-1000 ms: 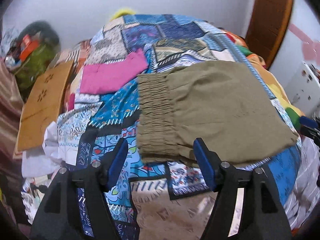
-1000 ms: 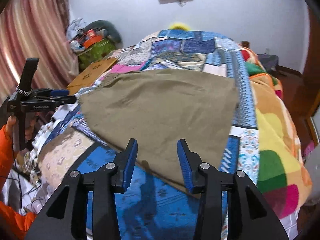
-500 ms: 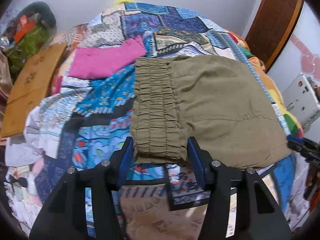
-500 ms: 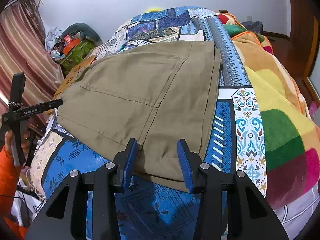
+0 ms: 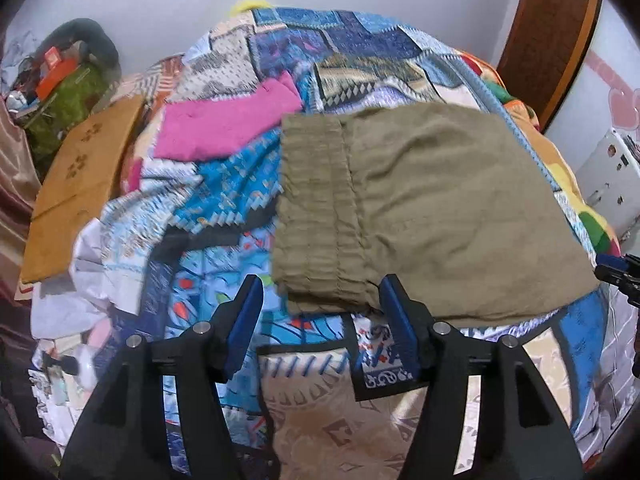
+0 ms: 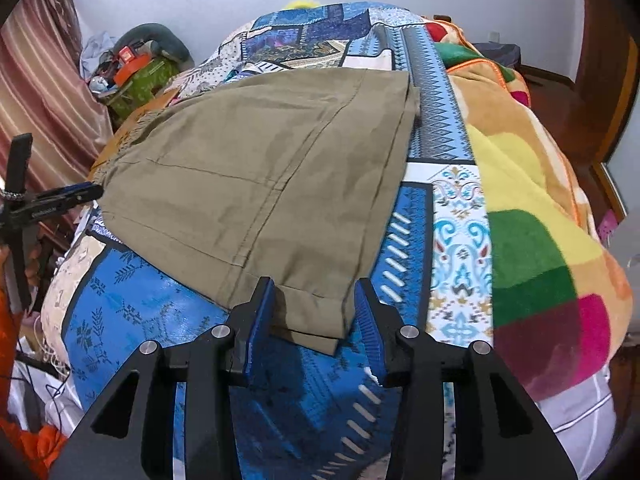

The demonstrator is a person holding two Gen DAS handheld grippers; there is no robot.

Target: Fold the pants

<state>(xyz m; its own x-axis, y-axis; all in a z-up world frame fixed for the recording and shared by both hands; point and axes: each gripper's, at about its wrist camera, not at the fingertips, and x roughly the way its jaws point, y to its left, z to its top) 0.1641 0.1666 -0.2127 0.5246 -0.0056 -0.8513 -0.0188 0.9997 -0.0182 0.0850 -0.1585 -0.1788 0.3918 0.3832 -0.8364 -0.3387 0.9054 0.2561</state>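
Note:
Olive-green pants (image 5: 420, 208) lie folded flat on the patchwork bedspread (image 5: 224, 208). In the left wrist view their gathered elastic waistband (image 5: 316, 220) faces me. My left gripper (image 5: 322, 312) is open, its blue pads either side of the waistband's near corner, just short of the cloth. In the right wrist view the pants (image 6: 260, 176) spread from the left to the hem corner (image 6: 316, 320) near me. My right gripper (image 6: 314, 316) is open with the hem corner between its pads. The left gripper's tip (image 6: 68, 196) shows at the far left there.
A pink cloth (image 5: 224, 124) lies on the bed beyond the waistband. A brown cardboard sheet (image 5: 76, 184) and a green bag (image 5: 68, 92) are at the left. A yellow, green and pink blanket (image 6: 532, 216) covers the bed's right side. A wooden door (image 5: 548, 32) stands at right.
Both grippers have come closer to the pants. The right one now has the hem corner between its pads. The left one has pulled back slightly and opened wider at the waistband corner.

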